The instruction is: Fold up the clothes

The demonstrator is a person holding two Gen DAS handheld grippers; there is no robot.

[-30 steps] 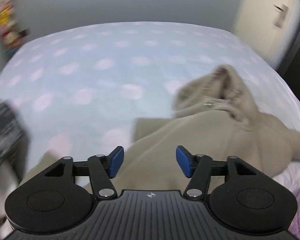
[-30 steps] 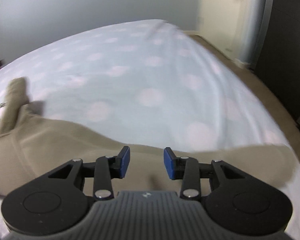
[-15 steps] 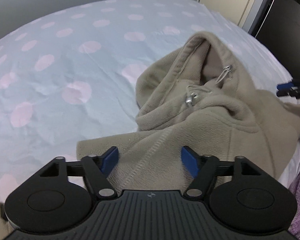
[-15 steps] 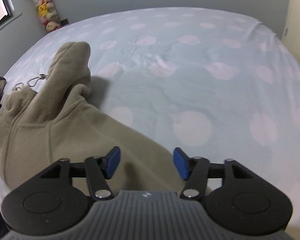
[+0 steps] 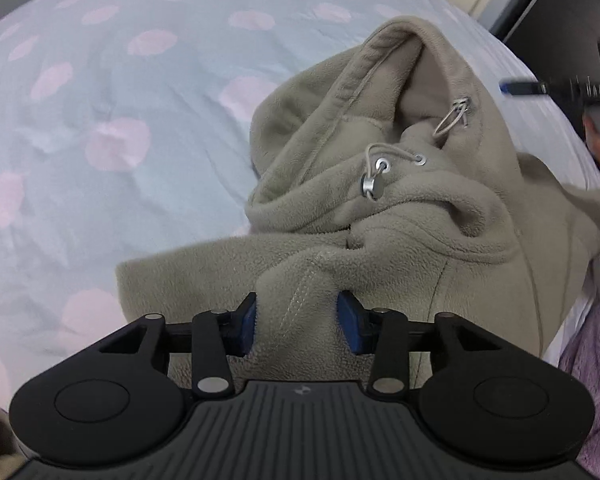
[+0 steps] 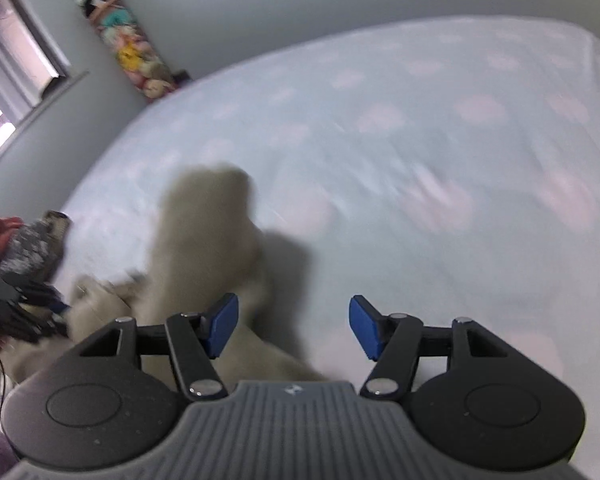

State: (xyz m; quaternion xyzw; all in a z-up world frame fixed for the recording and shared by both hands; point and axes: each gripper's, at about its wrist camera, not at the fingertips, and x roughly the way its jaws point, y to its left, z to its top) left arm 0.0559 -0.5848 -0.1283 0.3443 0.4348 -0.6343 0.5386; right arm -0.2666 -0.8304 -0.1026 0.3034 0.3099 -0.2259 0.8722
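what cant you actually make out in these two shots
- Left wrist view: the hoodie hem and lower body, hidden under the left gripper, whose jaws have just been closing on a fleece ridge.
- Left wrist view: the right gripper, cut off by the right edge.
- Right wrist view: the hoodie's details, lost to motion blur.

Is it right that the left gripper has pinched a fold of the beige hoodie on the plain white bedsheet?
Not quite. The left gripper does pinch a fold of the beige hoodie, but the bedsheet is not plain white: it is pale blue with pink dots, as the left wrist view shows.
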